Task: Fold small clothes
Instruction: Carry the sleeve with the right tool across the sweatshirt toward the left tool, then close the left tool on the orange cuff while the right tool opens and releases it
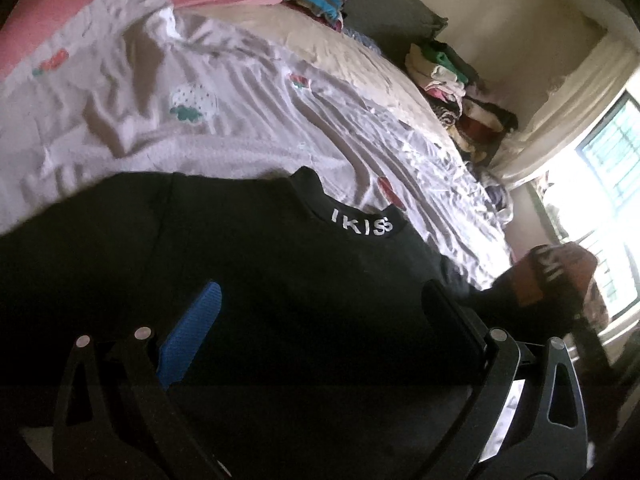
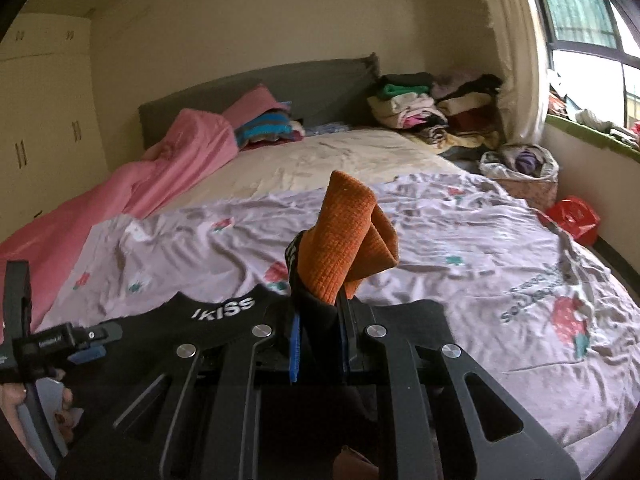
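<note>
The right gripper (image 2: 318, 344), angled slightly downward, pinches the orange ribbed cuff (image 2: 348, 240) of a black sweater with white lettering (image 2: 224, 308), lifting it just ahead. To its left, the left gripper (image 1: 316, 308) hovers spread wide above the sweater, holding nothing, on the lilac strawberry-print bedsheet (image 2: 460, 240).

Beside the matt black cloth top (image 2: 224, 312), the orange cuff (image 2: 348, 236) looks ribbed knit, the bedsheet (image 2: 460, 240) smooth and creased.

White "IKISS" ran along the black garment's collar (image 1: 362, 227), read in both views. The bedsheet (image 2: 532, 304) bore upside-down print ending in "berries". Remaining lettering was too blurred.
</note>
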Available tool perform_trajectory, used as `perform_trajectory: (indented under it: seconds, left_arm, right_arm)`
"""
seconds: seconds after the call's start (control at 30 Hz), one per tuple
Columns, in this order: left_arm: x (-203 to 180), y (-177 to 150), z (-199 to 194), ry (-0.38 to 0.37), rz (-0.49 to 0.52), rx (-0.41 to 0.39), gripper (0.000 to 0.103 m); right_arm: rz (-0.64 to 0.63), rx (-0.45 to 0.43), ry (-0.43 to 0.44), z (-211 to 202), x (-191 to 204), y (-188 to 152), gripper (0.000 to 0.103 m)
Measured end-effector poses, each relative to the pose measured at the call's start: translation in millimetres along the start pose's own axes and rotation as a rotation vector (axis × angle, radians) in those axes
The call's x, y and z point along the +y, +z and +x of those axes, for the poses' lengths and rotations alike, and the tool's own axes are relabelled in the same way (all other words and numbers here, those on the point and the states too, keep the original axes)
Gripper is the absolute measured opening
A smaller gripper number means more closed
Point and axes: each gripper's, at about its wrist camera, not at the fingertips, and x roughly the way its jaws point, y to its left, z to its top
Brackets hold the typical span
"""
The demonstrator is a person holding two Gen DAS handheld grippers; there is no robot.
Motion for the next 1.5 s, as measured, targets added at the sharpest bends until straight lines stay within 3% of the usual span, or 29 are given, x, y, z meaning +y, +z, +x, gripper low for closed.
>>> perform_trajectory:
  seconds: [0.63,0.7,0.8,0.87,1.0,1.1,1.17,1.3,1.33,1.37,1.4,1.5]
  left_arm:
    - [29.0,6.8,5.7,-0.113,-0.112,0.062,0.094]
    - [31.8,6.0,8.3,-0.119,-0.123,0.072,0.094]
    - [36.9,3.9,13.6,-0.133,-0.15,0.093,0.094]
    - [38.0,2.7,15.5,-0.136,-0.157,0.101,0.094]
    - [33.5,-0.8,17.8,-0.119,-0.13,0.113,0.093]
    - [25.7,-6.5,26.9,-0.087,-0.087,0.144,0.081]
    - [21.2,-12.7,36.5,-0.079,-0.068,0.182,0.065]
    - [13.8,-23.0,48.0,-0.043,-0.032,0.206,0.052]
    - [11.2,-24.8,48.5,-0.032,-0.02,0.201,0.042]
    - [6.6,-27.0,49.1,-0.029,-0.001,0.195,0.018]
    - [3.9,-27.8,48.1,-0.036,0.008,0.187,0.009]
    - [-5.3,-23.8,37.1,-0.049,0.043,0.135,0.006]
  right_arm:
    - [-0.138,0.127,0.142,62.5,103.8,-47.4,0.016]
    - [-0.145,0.147,0.163,66.4,110.4,-54.1,0.019]
    - [-0.159,0.181,0.224,63.9,119.4,-64.9,0.037]
    - [-0.187,0.189,0.265,57.3,125.9,-70.9,0.054]
    - [-0.247,0.197,0.304,36.5,129.7,-83.2,0.056]
    - [-0.224,0.193,0.302,23.7,115.9,-83.5,0.057]
    - [-0.197,0.189,0.278,17.5,101.8,-81.0,0.058]
    - [-0.134,0.182,0.207,13.2,70.5,-72.7,0.059]
    - [-0.117,0.183,0.189,13.1,62.6,-71.6,0.059]
    - [-0.103,0.185,0.175,13.5,55.9,-70.3,0.059]
    - [-0.088,0.188,0.158,13.5,47.4,-69.7,0.059]
    - [-0.053,0.19,0.119,13.5,28.3,-69.0,0.059]
